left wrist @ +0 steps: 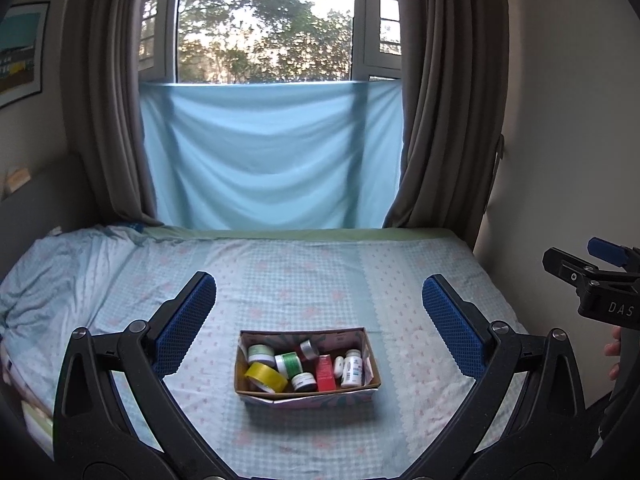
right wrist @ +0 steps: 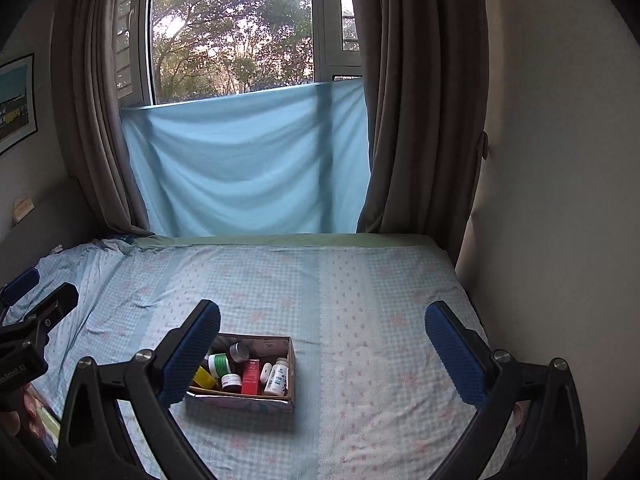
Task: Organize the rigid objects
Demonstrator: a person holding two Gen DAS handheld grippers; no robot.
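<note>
One box [left wrist: 372, 360] on one bed [left wrist: 280, 272] holds about eight things: three small jars [left wrist: 261, 354], two tape rolls [left wrist: 266, 377], two white bottles [left wrist: 353, 367], one red carton [left wrist: 325, 372].

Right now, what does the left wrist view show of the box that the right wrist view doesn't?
Only the left wrist view shows the whole yellow tape roll and the pale-lidded jar. In the right wrist view, the right hand-held gripper has one finger covering the box's left end. Both show the cardboard box, red carton and white bottle, with both grippers open and empty.
</note>
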